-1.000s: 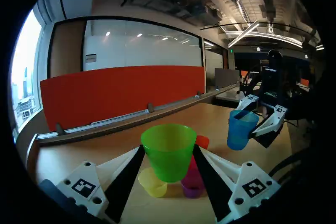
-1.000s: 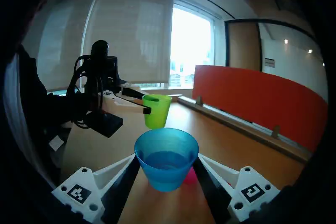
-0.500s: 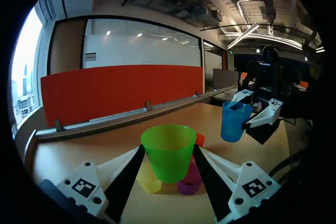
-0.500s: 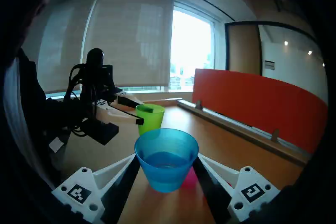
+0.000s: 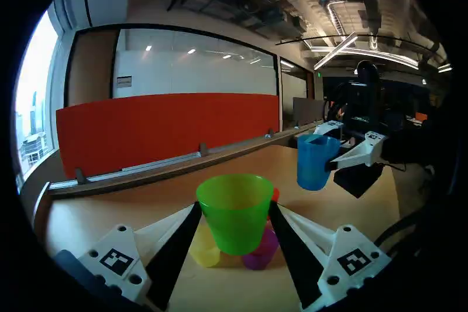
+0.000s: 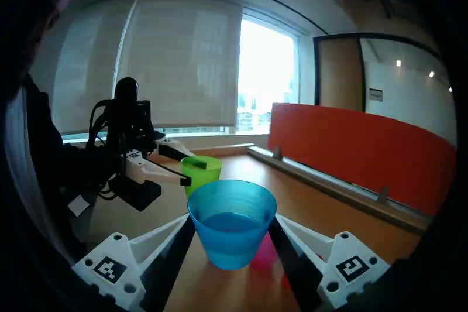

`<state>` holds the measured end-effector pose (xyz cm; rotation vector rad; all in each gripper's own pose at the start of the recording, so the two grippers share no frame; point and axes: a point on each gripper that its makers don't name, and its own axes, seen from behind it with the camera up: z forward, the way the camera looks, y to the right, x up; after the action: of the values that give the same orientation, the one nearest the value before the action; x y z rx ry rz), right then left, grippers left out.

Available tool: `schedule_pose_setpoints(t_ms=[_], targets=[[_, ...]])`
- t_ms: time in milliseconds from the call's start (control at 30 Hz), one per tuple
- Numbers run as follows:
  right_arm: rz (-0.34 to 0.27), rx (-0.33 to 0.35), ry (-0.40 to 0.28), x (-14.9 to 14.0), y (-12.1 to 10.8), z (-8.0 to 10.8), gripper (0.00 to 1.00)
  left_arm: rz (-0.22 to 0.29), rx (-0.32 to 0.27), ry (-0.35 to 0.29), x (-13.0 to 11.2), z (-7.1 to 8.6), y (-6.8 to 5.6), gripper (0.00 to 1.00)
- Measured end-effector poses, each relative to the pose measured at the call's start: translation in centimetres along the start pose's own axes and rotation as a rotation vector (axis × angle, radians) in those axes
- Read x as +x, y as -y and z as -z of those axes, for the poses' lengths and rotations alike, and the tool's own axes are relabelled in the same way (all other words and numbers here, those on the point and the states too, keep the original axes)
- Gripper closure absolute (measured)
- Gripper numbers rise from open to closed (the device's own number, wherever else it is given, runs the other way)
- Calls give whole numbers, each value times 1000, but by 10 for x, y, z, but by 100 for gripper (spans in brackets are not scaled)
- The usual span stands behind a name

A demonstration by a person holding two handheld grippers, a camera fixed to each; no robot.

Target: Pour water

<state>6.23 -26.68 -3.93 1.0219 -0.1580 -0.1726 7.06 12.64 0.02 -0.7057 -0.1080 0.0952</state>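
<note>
**Holding two cups over the desk, not yet pouring**

Left gripper view, from the left: shows a small yellow cup (image 5: 205, 249) standing on the desk (image 5: 105, 218) toward its near edge. Clamps an upright green cup (image 5: 235, 213) between both fingers of the left gripper (image 5: 235, 206); gives no look at the inside. Shows a purple cup (image 5: 257, 256) on the desk just right of the yellow one. Farther right, toward the desk's far right corner, finds a blue cup (image 5: 315, 161) pinched upright in the right gripper (image 5: 323, 149), apart from the green one.

Right gripper view, from the left: places the green cup left of centre, just beyond the blue cup, rims close but not overlapping. Presses both right fingers on the blue cup's sides. Shows water (image 6: 232, 221) lying level inside, roughly half full.

Suggests gripping and approach done. Leaves bringing the blue rim over the green mouth, then tipping.
</note>
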Motion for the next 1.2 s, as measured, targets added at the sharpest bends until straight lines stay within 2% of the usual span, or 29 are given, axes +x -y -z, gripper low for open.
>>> schedule_pose_setpoints(t_ms=[1200], targets=[[-2, 38, -85, 34, 11, -24, 11, 11, -20, -37, 3, 10, -10, 16]])
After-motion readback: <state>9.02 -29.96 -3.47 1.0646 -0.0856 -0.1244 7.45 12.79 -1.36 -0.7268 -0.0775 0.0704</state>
